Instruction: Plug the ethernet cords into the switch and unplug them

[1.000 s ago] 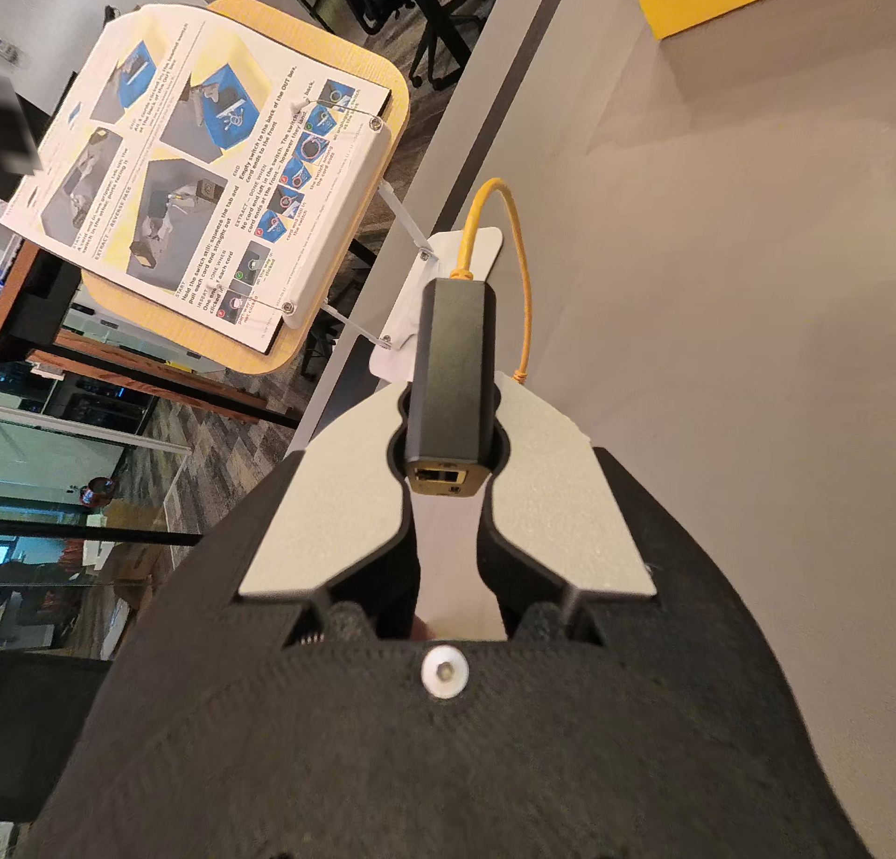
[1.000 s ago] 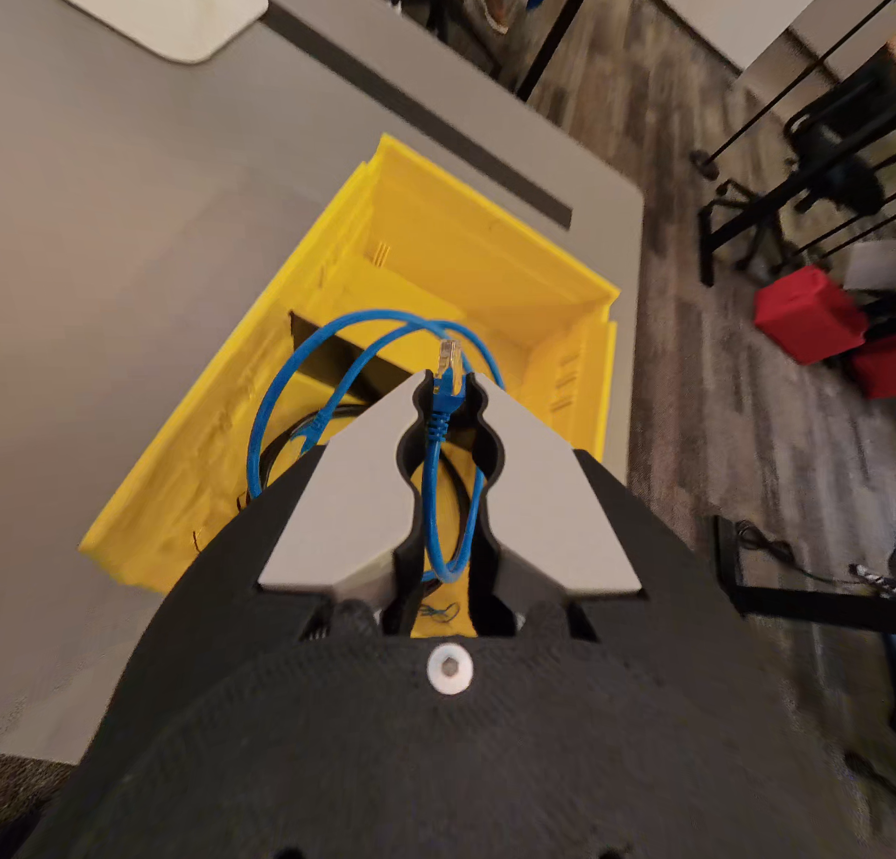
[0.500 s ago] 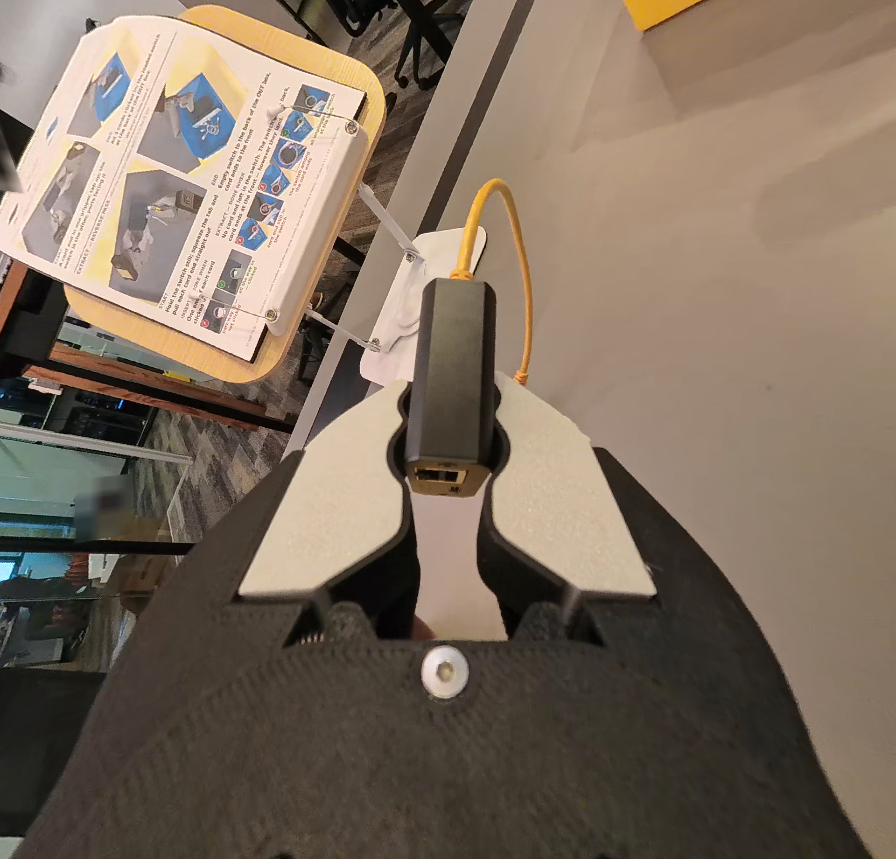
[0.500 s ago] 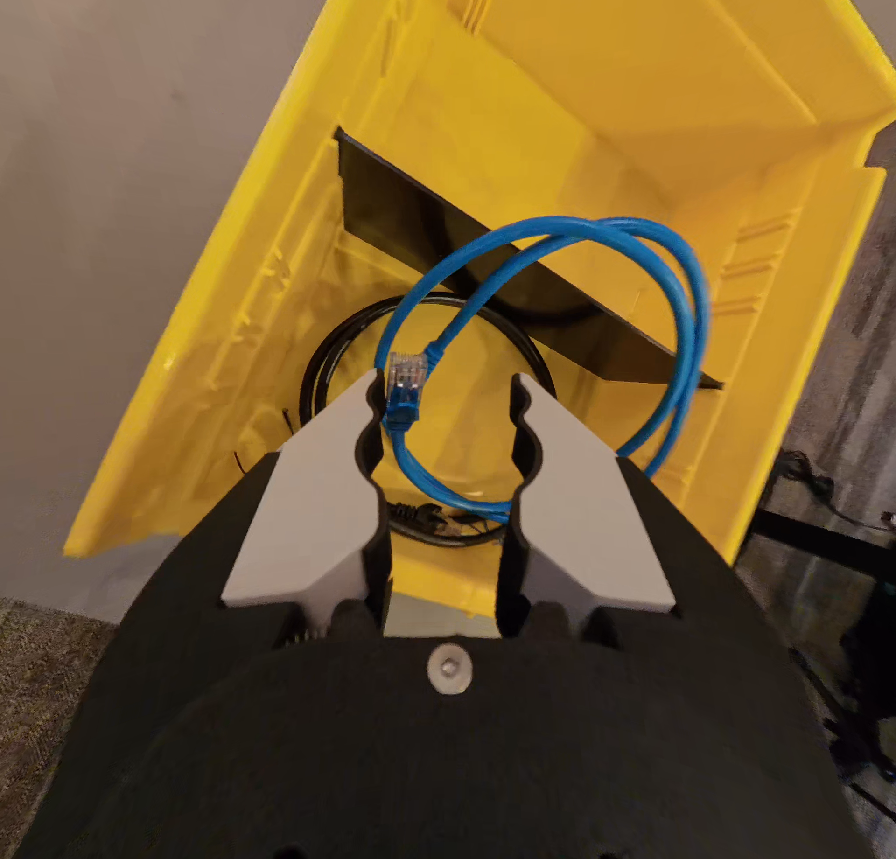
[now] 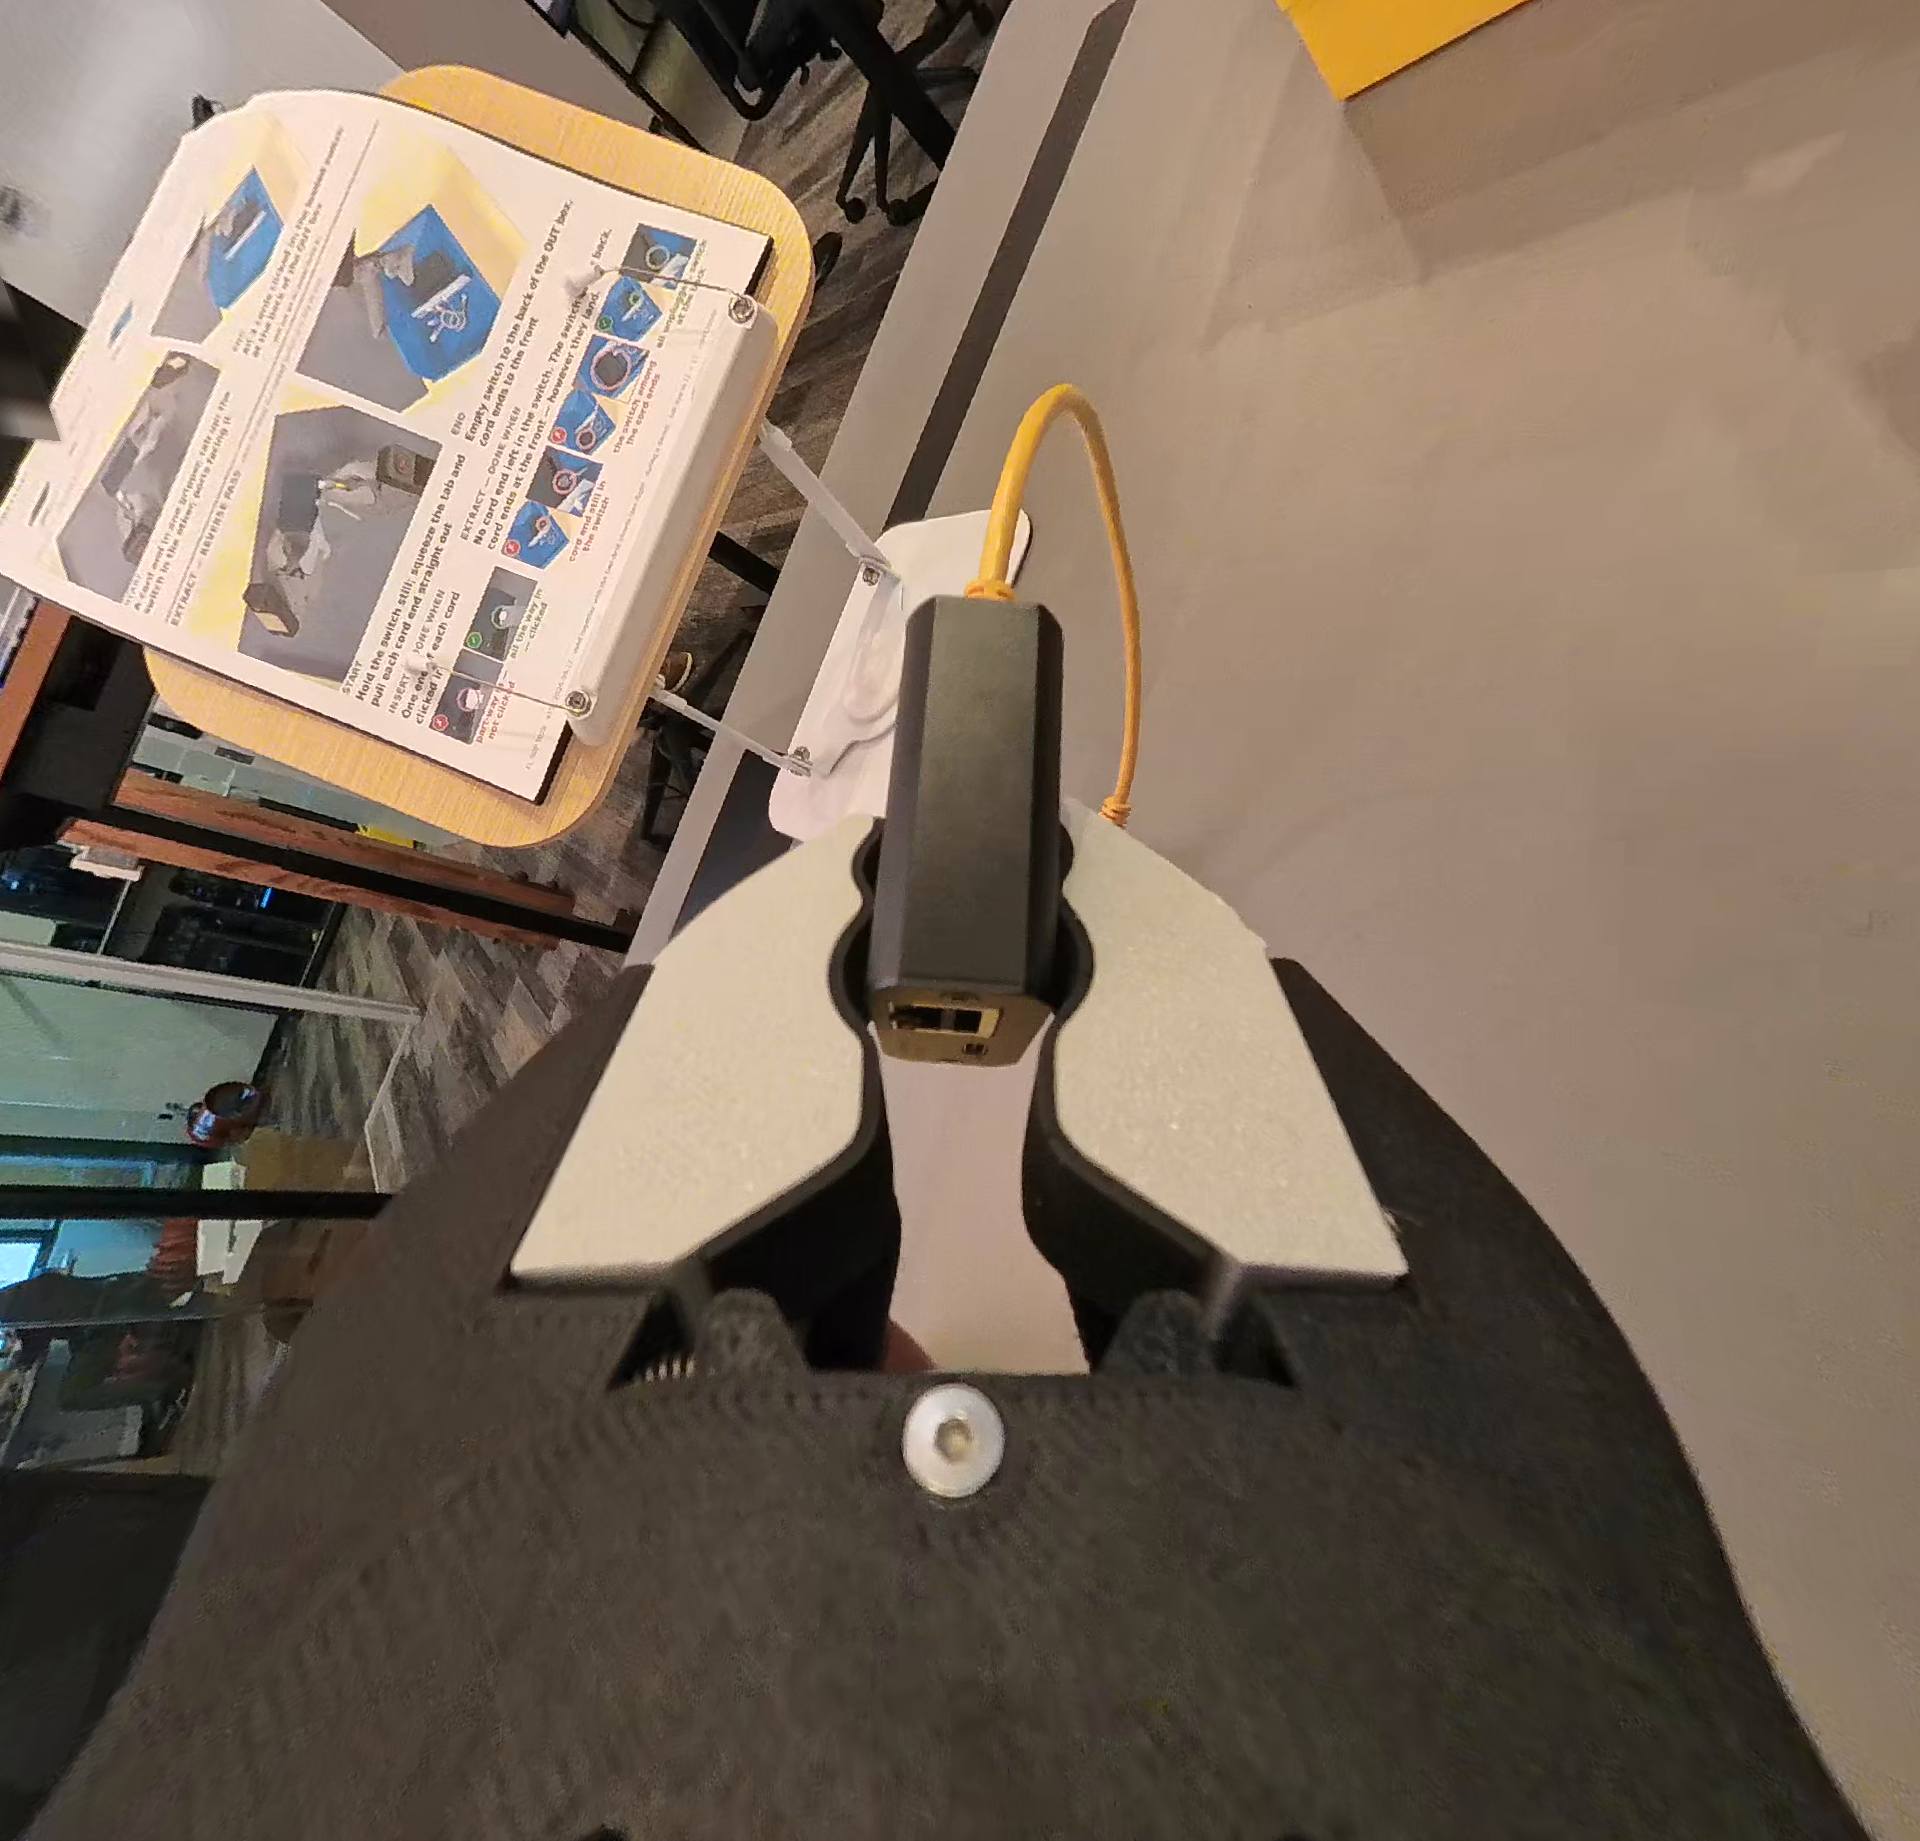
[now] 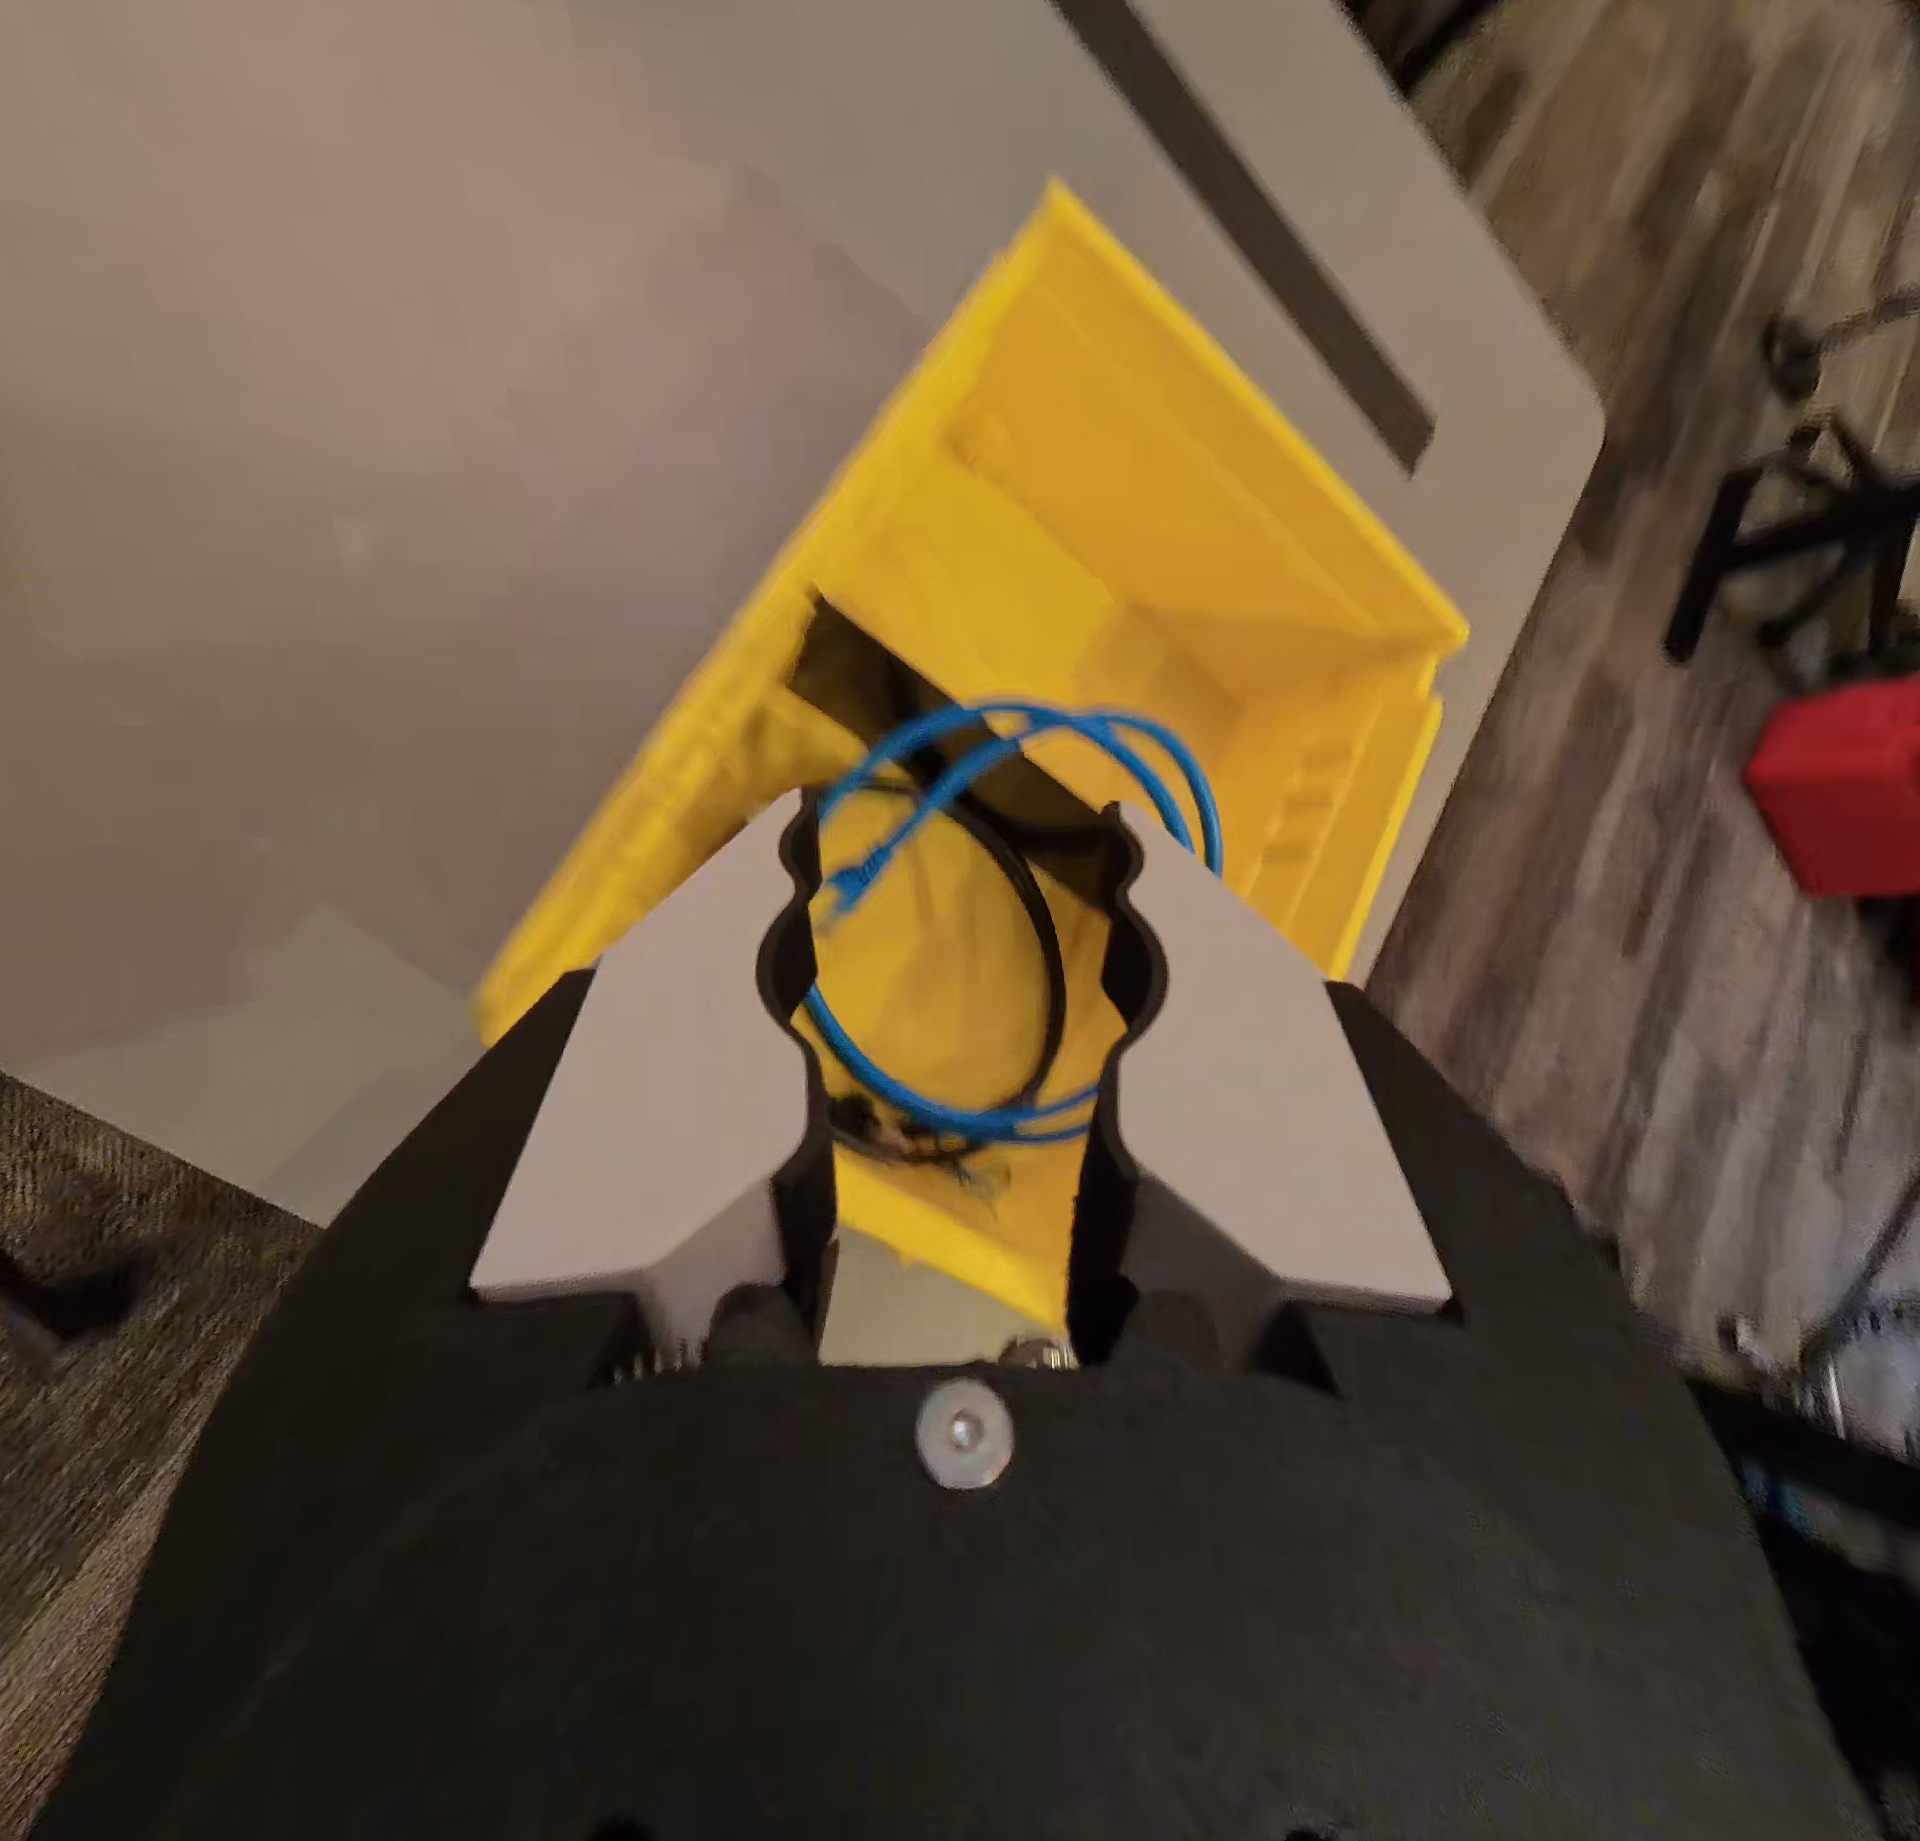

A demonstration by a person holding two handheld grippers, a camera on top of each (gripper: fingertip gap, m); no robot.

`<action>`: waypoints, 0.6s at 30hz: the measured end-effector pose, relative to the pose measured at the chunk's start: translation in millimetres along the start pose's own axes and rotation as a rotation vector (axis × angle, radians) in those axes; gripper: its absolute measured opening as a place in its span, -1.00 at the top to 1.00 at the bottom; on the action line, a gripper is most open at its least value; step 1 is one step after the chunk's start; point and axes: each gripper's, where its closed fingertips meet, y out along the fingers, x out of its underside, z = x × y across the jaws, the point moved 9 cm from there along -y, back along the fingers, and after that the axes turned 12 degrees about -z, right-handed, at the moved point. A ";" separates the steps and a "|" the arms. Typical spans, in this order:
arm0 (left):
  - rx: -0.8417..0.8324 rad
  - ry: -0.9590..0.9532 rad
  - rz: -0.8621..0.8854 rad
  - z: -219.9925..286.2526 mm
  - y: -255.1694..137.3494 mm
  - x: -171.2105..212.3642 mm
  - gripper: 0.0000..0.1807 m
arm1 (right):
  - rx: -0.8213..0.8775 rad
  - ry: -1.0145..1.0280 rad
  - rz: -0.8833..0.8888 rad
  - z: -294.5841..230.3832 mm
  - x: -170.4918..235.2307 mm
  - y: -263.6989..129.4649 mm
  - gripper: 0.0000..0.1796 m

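Note:
My left gripper (image 5: 961, 856) is shut on a long black switch (image 5: 971, 783) and holds it above the grey table. A yellow ethernet cord (image 5: 1117, 565) is plugged into the switch's far end and loops back down beside the right finger. My right gripper (image 6: 961, 835) is open and empty above a yellow bin (image 6: 1143, 586). A blue ethernet cord (image 6: 1039, 742) lies coiled in the bin's near compartment, one plug (image 6: 852, 882) showing between my fingers. A black cord (image 6: 1039, 960) lies coiled under it.
A black divider (image 6: 852, 669) splits the bin, which sits near the grey table's (image 6: 468, 337) right edge. A white stand (image 5: 883, 648) holds an instruction sheet (image 5: 364, 441) past the table's far edge. A red box (image 6: 1839, 794) sits on the floor. The gap from one gripper's tips to the other's is roughly 45 cm.
My right gripper opened and let the blue cord drop into the bin, then drew back and up. My left gripper kept its hold on the switch and shifted only slightly.

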 end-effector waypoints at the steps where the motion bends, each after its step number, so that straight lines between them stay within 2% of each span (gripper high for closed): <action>1: -0.003 0.003 0.004 -0.3 0.0 -0.4 0.72 | 0.002 -0.029 0.064 -7.4 -9.7 -7.6 0.44; 5: -0.006 0.017 0.031 0.0 -0.9 -4.4 0.72 | -0.008 -0.177 0.315 -52.9 -59.1 -28.5 0.47; 10: -0.007 0.069 0.071 5.2 -4.3 -10.8 0.72 | -0.062 -0.397 0.572 -124.2 -127.7 -31.8 0.54; 14: -0.006 0.104 0.098 7.5 -6.4 -14.7 0.72 | -0.123 -0.546 0.649 -169.5 -172.2 -19.9 0.49; 18: 0.001 0.154 0.127 10.9 -7.2 -21.2 0.72 | -0.098 -0.660 0.707 -201.1 -207.9 -6.5 0.41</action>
